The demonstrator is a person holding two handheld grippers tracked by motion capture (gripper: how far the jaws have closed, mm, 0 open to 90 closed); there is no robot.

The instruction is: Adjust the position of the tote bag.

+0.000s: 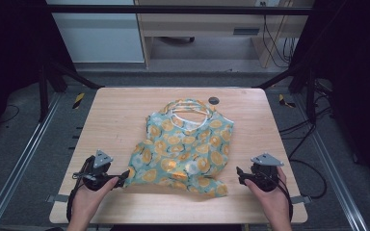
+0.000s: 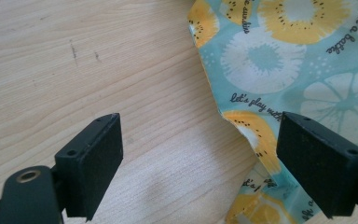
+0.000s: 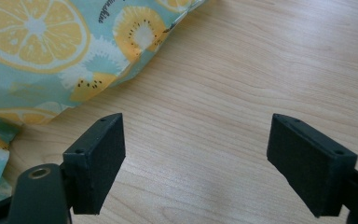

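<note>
Currently the bag lies between both open tools.

— What's the surface like?

— A light wooden table with rounded corners and a visible grain. In the left gripper view a couple of small dark scuff marks sit on the wood.

— Anything set into it?

— A small dark round disc near the far edge.

— And around it?

— A black metal frame crosses overhead, with slanted struts at both sides. Metal rails run along the grey floor left and right. Black cables trail on the floor at the right, and yellow-and-black striped tape marks it at the left. Behind stands pale wooden furniture with cables hanging beside it.
</note>
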